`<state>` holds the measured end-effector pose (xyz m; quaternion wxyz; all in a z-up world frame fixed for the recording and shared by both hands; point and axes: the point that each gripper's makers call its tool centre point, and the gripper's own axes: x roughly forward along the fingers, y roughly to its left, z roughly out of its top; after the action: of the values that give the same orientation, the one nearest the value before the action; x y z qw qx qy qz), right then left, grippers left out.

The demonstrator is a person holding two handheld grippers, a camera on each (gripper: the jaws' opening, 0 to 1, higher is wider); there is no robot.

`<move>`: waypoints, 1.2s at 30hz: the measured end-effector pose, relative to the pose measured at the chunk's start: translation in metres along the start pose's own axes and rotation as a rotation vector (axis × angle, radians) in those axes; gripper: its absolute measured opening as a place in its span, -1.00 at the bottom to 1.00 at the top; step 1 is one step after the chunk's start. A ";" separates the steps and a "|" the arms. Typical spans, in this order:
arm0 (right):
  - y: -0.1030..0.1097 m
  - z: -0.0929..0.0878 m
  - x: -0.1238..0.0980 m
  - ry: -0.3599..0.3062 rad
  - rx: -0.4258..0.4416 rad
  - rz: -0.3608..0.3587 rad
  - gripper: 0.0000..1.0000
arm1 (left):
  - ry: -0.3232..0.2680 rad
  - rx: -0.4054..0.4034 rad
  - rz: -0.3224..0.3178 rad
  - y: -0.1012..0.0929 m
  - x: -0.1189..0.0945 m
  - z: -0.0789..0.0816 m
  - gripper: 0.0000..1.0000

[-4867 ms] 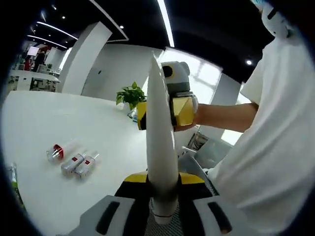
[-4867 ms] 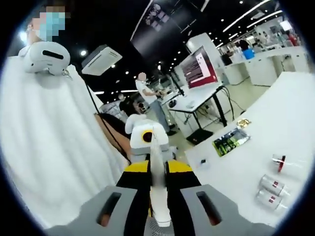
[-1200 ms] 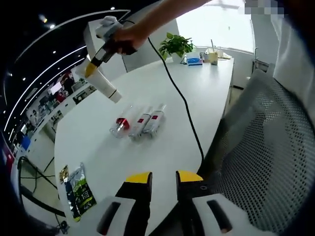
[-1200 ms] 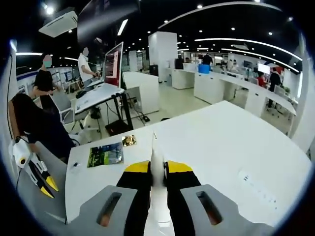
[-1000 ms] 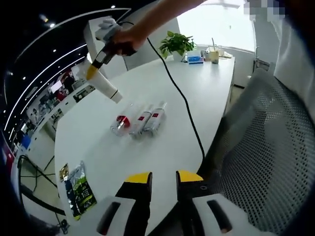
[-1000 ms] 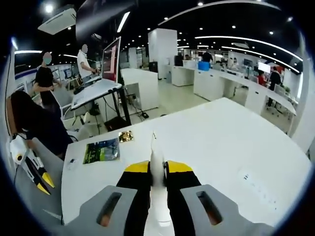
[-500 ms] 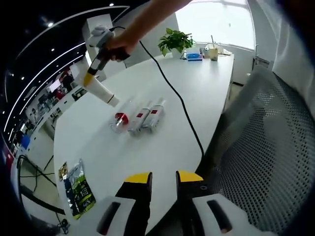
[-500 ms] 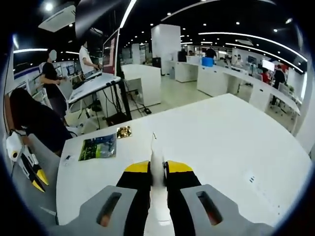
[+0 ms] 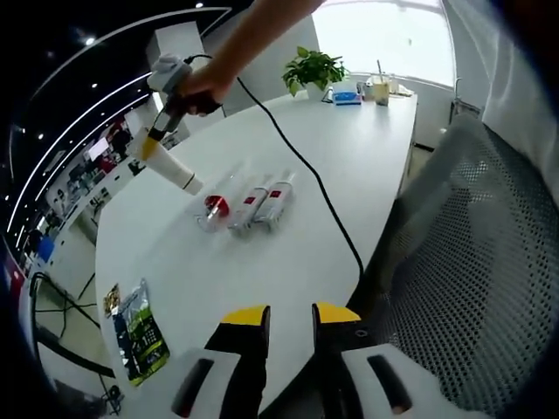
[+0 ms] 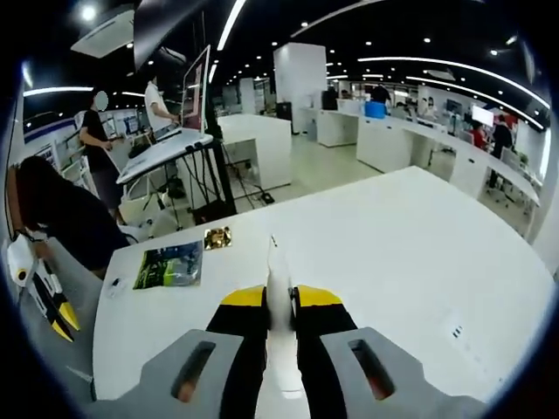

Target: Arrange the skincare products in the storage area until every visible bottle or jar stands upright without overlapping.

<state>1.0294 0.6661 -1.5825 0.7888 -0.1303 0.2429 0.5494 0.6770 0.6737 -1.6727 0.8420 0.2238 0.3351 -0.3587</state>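
Left gripper view: three bottles lie on their sides in a tight row near the middle of the white table, touching or almost touching one another. The left one is clear with a red part; the other two carry red labels. None stands upright, so by this view the arranging is not yet done on them.

A white tube is clamped in the right gripper, above the table and just left of the row, its free end pointing down toward the table surface. This is judged to be a carry pose ahead of placing the tube beside the row. In the right gripper view the jaws stand closed on the tube, which projects forward over bare table.

The person's hand grips the right gripper from above, arm extended from the far right, with a black cable trailing across the table to the near edge.

The left gripper hangs back at the near table edge beside a mesh chair, jaws a little apart and holding nothing.

A green packet lies at the near left of the table; a plant stands at the far end.
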 end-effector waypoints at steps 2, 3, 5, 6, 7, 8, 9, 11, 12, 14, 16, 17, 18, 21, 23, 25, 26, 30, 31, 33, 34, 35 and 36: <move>-0.001 0.000 0.003 -0.008 0.004 0.003 -0.82 | 0.006 0.000 -0.005 -0.001 0.000 -0.001 -0.61; -0.002 0.000 0.005 -0.009 0.003 0.008 -0.82 | 0.007 0.001 -0.006 -0.001 0.000 -0.001 -0.61; -0.002 0.000 0.006 -0.010 0.004 0.014 -0.82 | 0.008 -0.001 -0.008 0.000 0.000 -0.001 -0.61; -0.002 0.000 0.008 -0.014 0.002 0.020 -0.82 | 0.011 -0.002 -0.008 0.000 0.000 -0.001 -0.61; -0.004 0.000 0.008 -0.017 0.000 0.023 -0.82 | 0.012 -0.003 -0.008 0.000 0.000 -0.002 -0.61; -0.004 0.001 0.009 -0.020 0.001 0.027 -0.82 | 0.013 -0.004 -0.008 0.000 0.000 -0.002 -0.61; -0.003 0.003 0.010 -0.030 -0.013 0.037 -0.81 | 0.013 -0.004 -0.008 0.000 0.000 -0.002 -0.61; -0.001 0.005 0.012 -0.038 -0.020 0.045 -0.81 | 0.014 0.004 -0.008 0.000 -0.001 -0.001 -0.61; -0.001 0.006 0.013 -0.043 -0.021 0.052 -0.81 | 0.013 0.010 -0.007 0.000 -0.001 -0.001 -0.61; -0.001 0.007 0.015 -0.056 -0.020 0.060 -0.81 | 0.015 0.012 -0.008 0.000 -0.001 -0.002 -0.61; 0.000 0.008 0.017 -0.064 -0.018 0.065 -0.81 | 0.019 0.012 -0.007 0.000 -0.001 -0.002 -0.61; -0.001 0.008 0.018 -0.066 -0.017 0.066 -0.81 | 0.020 0.012 -0.006 0.000 -0.001 -0.002 -0.61; 0.000 0.007 0.018 -0.069 -0.019 0.068 -0.81 | 0.021 0.012 -0.006 0.000 -0.002 -0.003 -0.61; 0.002 0.007 0.020 -0.094 -0.035 0.082 -0.81 | 0.024 0.012 -0.005 0.001 -0.002 -0.003 -0.61; 0.005 0.007 0.021 -0.099 -0.039 0.093 -0.81 | 0.028 0.012 -0.006 0.001 -0.001 -0.004 -0.61; 0.007 0.009 0.023 -0.115 -0.054 0.102 -0.81 | 0.031 0.012 -0.006 0.001 -0.001 -0.005 -0.61; 0.007 0.009 0.023 -0.118 -0.053 0.103 -0.81 | 0.032 0.012 -0.005 0.001 -0.001 -0.005 -0.61; 0.006 0.010 0.024 -0.146 -0.053 0.115 -0.81 | 0.038 0.011 -0.007 0.001 -0.001 -0.006 -0.61; 0.006 0.011 0.024 -0.152 -0.050 0.118 -0.81 | 0.039 0.010 -0.008 0.001 -0.001 -0.006 -0.61; 0.005 0.010 0.022 -0.155 -0.049 0.125 -0.81 | 0.042 0.011 -0.008 0.001 -0.001 -0.007 -0.62; 0.005 0.009 0.020 -0.158 -0.052 0.128 -0.81 | 0.042 0.011 -0.008 0.001 0.000 -0.007 -0.62; 0.004 0.008 0.018 -0.158 -0.052 0.130 -0.81 | 0.043 0.010 -0.008 0.001 0.000 -0.007 -0.62; 0.004 0.007 0.016 -0.160 -0.051 0.135 -0.81 | 0.044 0.009 -0.008 0.001 0.000 -0.007 -0.62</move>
<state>1.0321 0.6836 -1.5848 0.7633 -0.0891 0.1733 0.6160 0.6746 0.6786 -1.6772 0.8319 0.2342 0.3528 -0.3586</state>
